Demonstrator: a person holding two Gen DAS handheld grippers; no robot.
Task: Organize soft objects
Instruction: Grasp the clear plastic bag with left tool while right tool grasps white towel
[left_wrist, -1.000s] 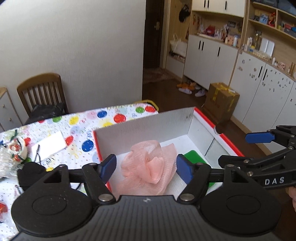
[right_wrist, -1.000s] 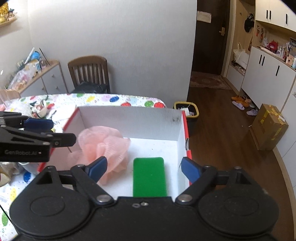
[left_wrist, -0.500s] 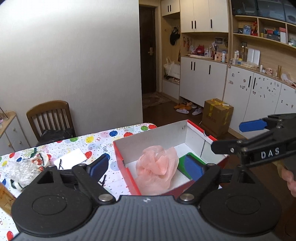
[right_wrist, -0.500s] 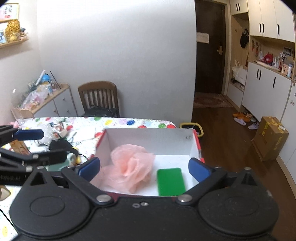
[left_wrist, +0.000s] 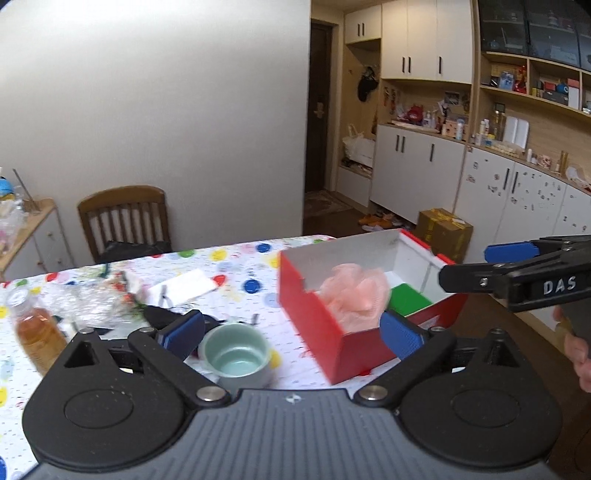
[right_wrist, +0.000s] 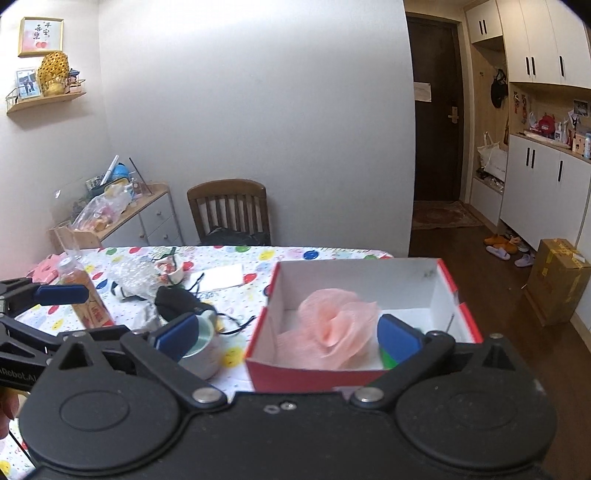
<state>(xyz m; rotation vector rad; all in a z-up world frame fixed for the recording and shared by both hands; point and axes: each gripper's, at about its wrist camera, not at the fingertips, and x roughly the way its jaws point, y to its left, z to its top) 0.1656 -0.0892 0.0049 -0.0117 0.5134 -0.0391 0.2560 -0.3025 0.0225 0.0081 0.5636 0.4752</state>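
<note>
Both grippers had pulled back from the red box (right_wrist: 280, 373), the left gripper (left_wrist: 291, 334) and right gripper (right_wrist: 288, 334) empty with jaws spread. Farther in, the pink mesh puff (right_wrist: 332, 330) and green sponge (left_wrist: 410, 299) lay inside; sorting looked nearly finished.

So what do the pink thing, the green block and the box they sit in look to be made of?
Pink puff: gathered nylon-like mesh, sheer ruffles. Green block: probably sponge or foam; flat, matte, too blurred to confirm. Box: cardboard, red outside, matte white inside, thin folded walls.
</note>
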